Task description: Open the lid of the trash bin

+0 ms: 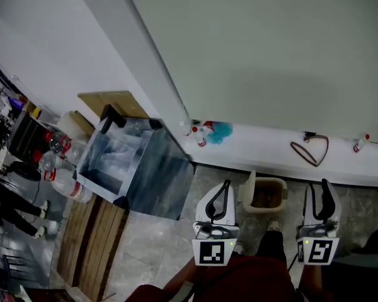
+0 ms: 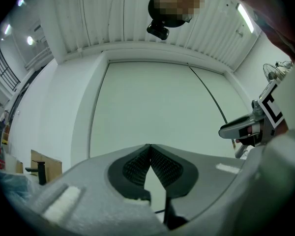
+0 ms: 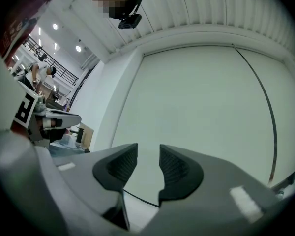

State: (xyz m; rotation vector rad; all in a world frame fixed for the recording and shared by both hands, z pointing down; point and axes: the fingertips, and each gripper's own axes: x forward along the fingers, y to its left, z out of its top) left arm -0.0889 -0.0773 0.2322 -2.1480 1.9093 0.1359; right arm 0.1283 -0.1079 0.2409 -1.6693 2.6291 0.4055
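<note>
The small cream plastic trash bin [image 1: 278, 185] sits on the grey stone floor [image 1: 159, 251] just ahead of your feet, against the foot of the white ledge [image 1: 264, 151]. It lies between your two grippers as the head view shows them. Its cream lid [image 1: 247, 189] appears to stand up at the bin's left side, and the brownish inside shows, so the lid looks open already, though the bin is small in that view and I would not call it certain. Your left gripper [image 2: 150, 150] has its ribbed pads meeting at the tips with nothing caught between them. Your right gripper [image 3: 148, 157] has its jaws parted by a clear gap, and only the pale green wall [image 1: 271, 55] shows through it. Both grippers are raised and aimed at that wall, well clear of the bin, and neither touches it. If the lid is indeed up, nothing of the task seems left. If it only leans, you have the reach down and the lift to do.
</note>
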